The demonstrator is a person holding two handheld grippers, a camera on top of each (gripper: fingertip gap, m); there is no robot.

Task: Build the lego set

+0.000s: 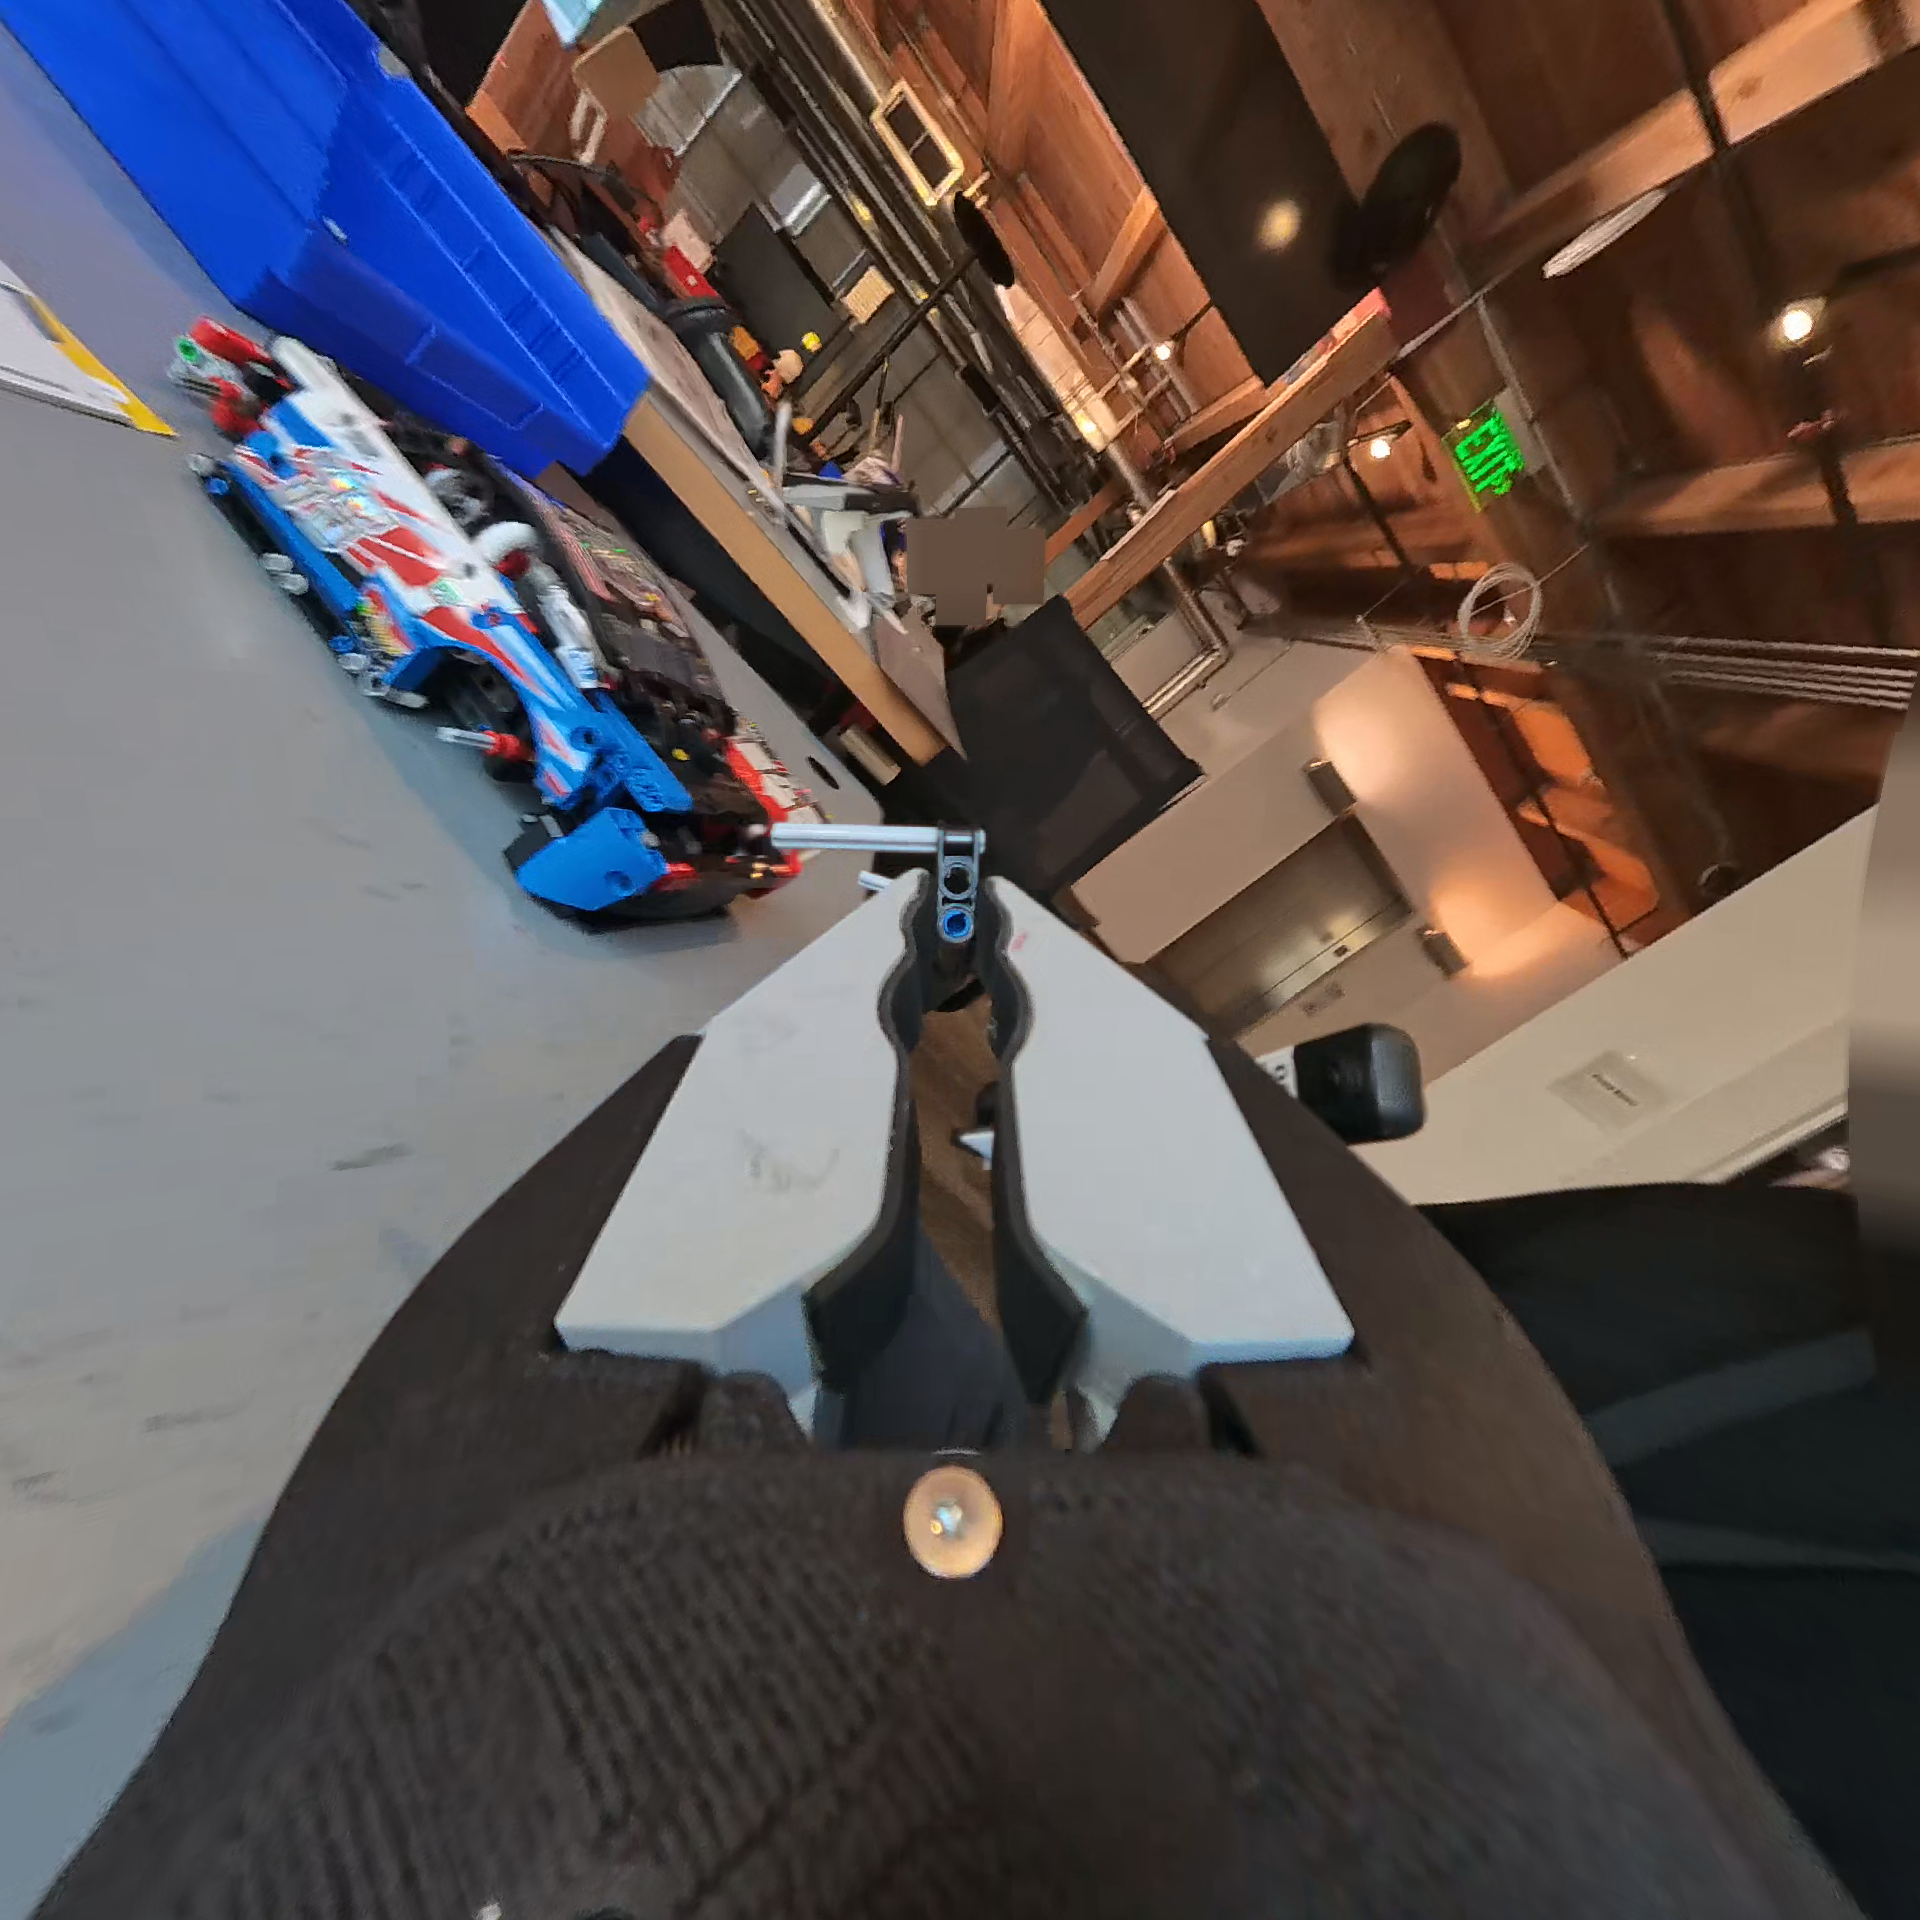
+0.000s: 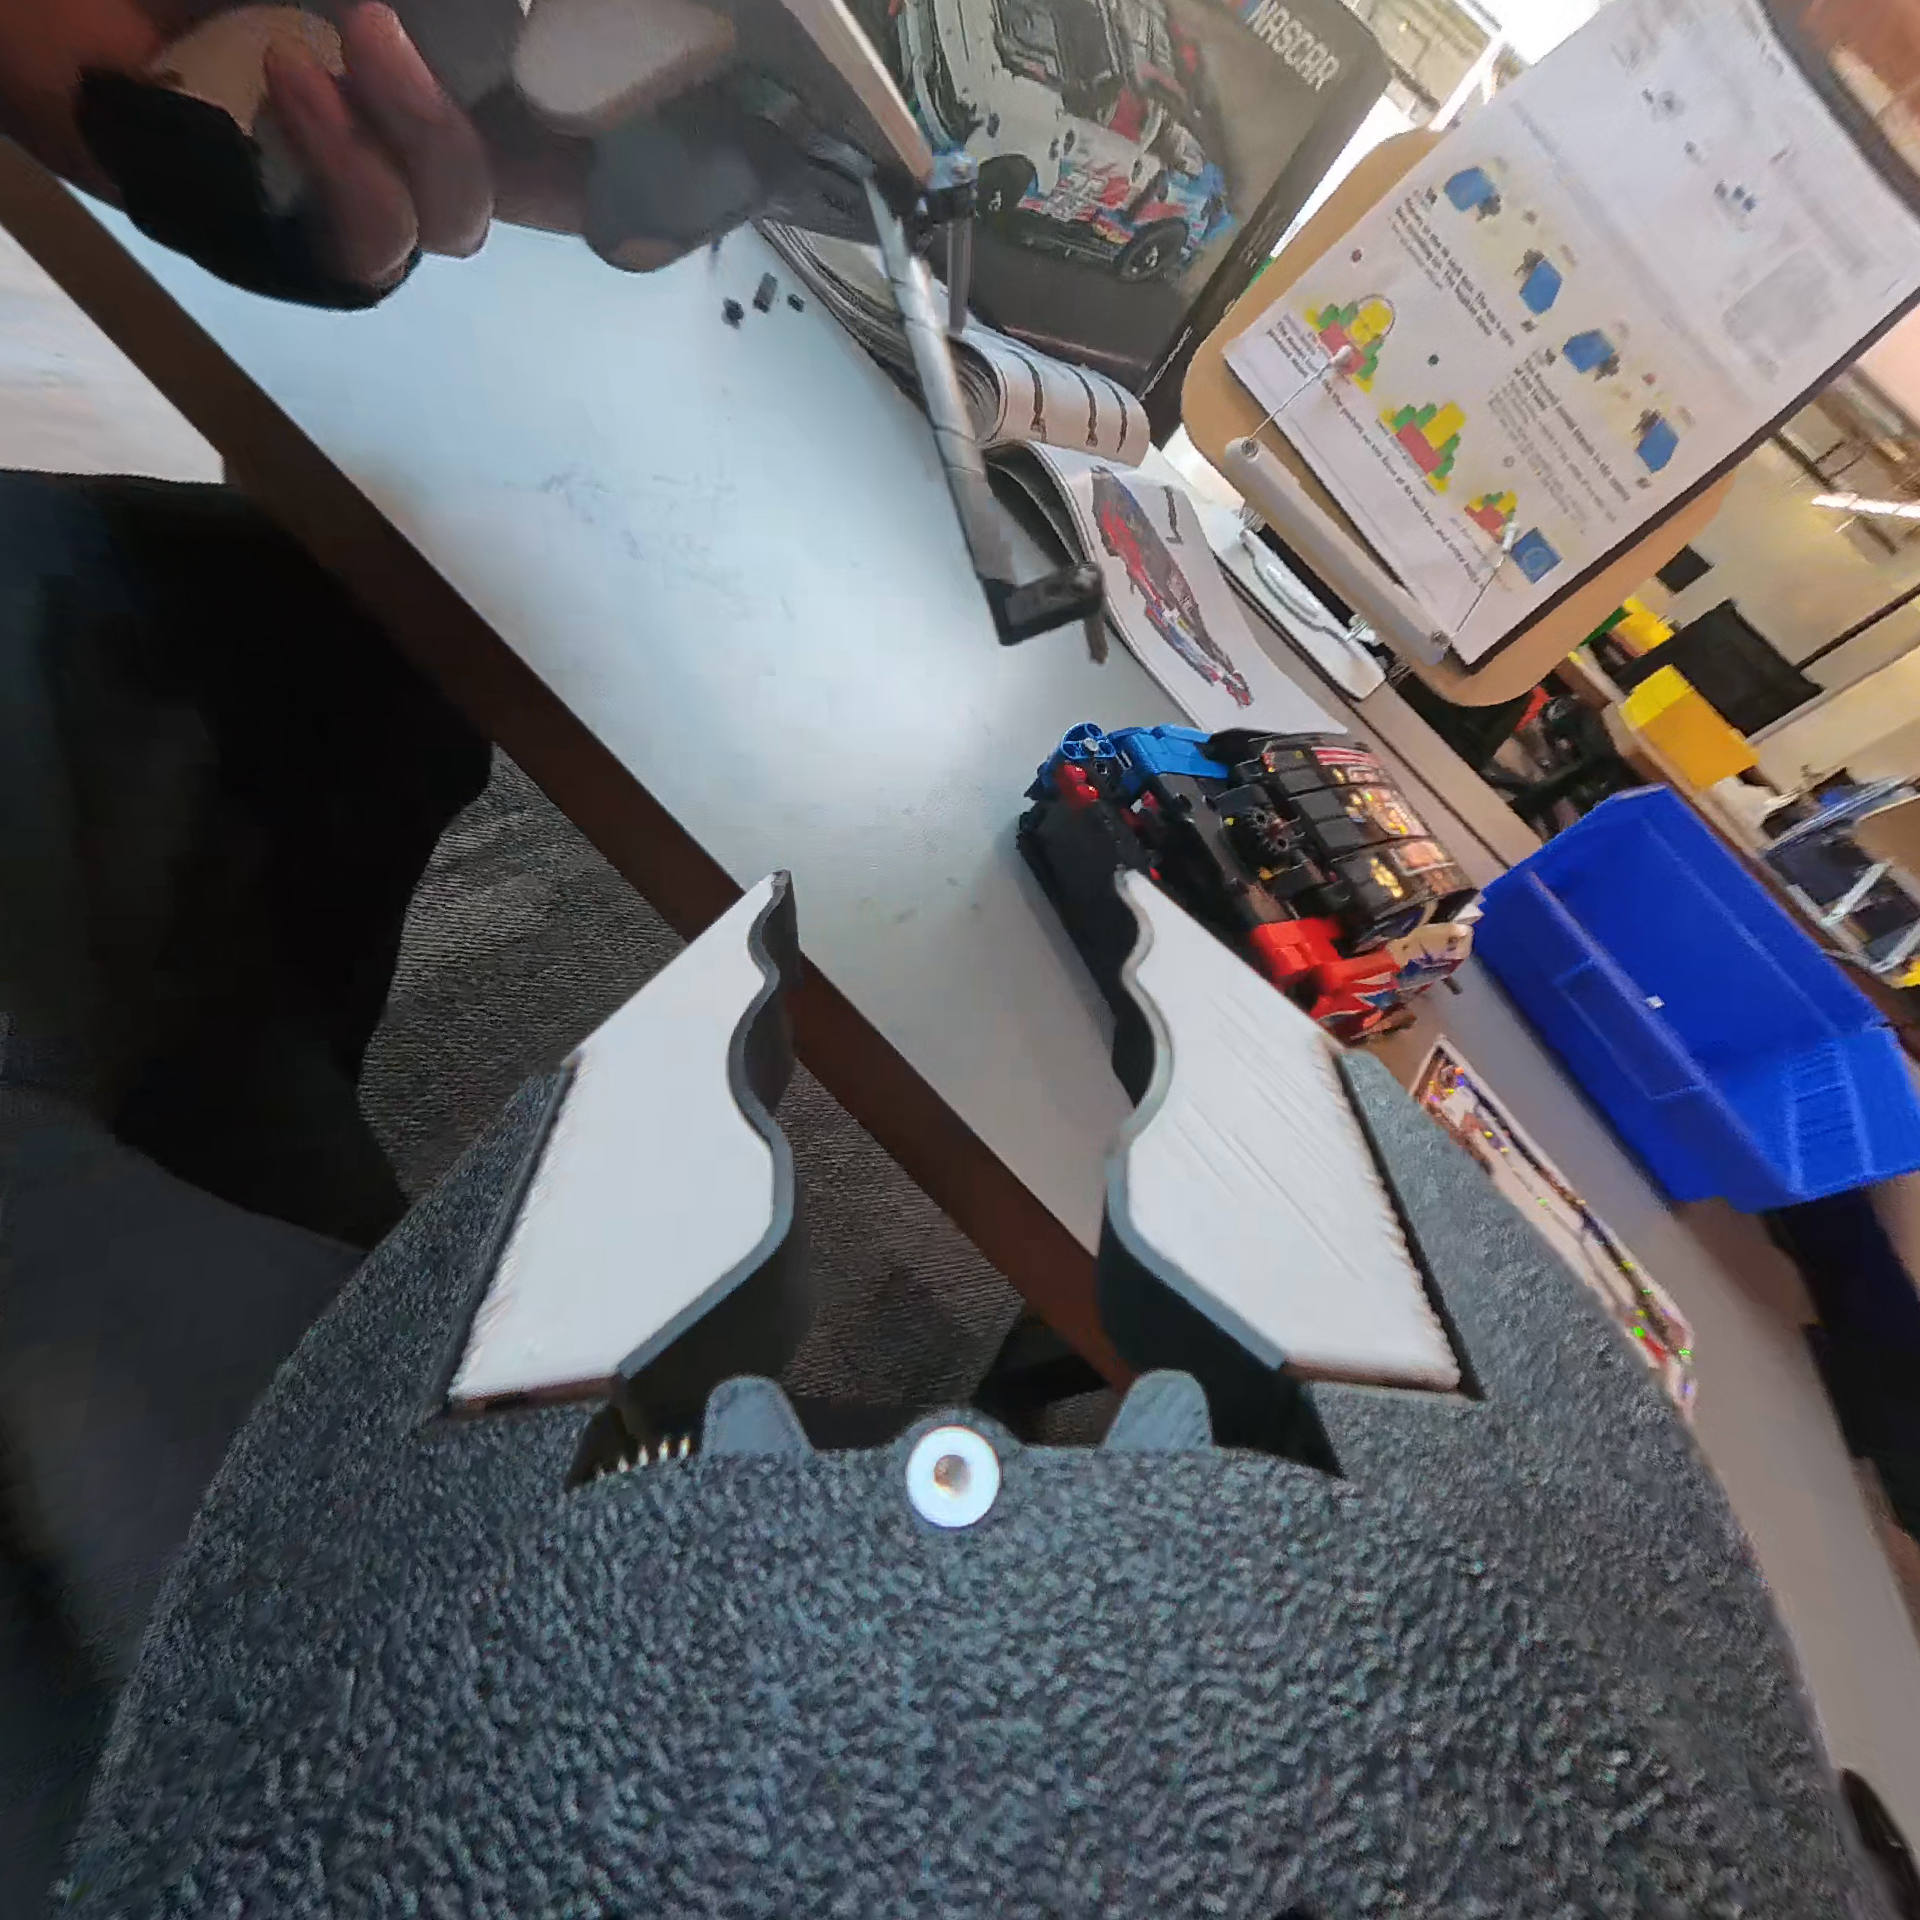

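In the left wrist view, a blue bin [image 1: 343,208] stands at the far left on the grey table [image 1: 208,935], and just beside it lies the partly built lego car [image 1: 457,623], blue, white and red, resting on its side with its dark underside turned away from the camera. Farther right, the left gripper [image 1: 954,899] has its jaws drawn together on a small black lego connector [image 1: 956,883] with a blue pin in one hole; a grey axle [image 1: 852,837] sticks out sideways from the connector's top toward the car, held clear above the table. In the right wrist view, a hand [image 2: 343,156] at the upper left holds the other gripper, which is blurred, with the axle hanging near it. Below, the right gripper [image 2: 951,925] has its jaws wide apart and nothing between them, hovering over the table edge. Just right of its fingers lies the lego car, black underside up, near the open instruction booklet [image 2: 1143,540]. A clipboard [image 2: 1558,312] with printed pages stands upright behind, and the blue bin sits at the far right.
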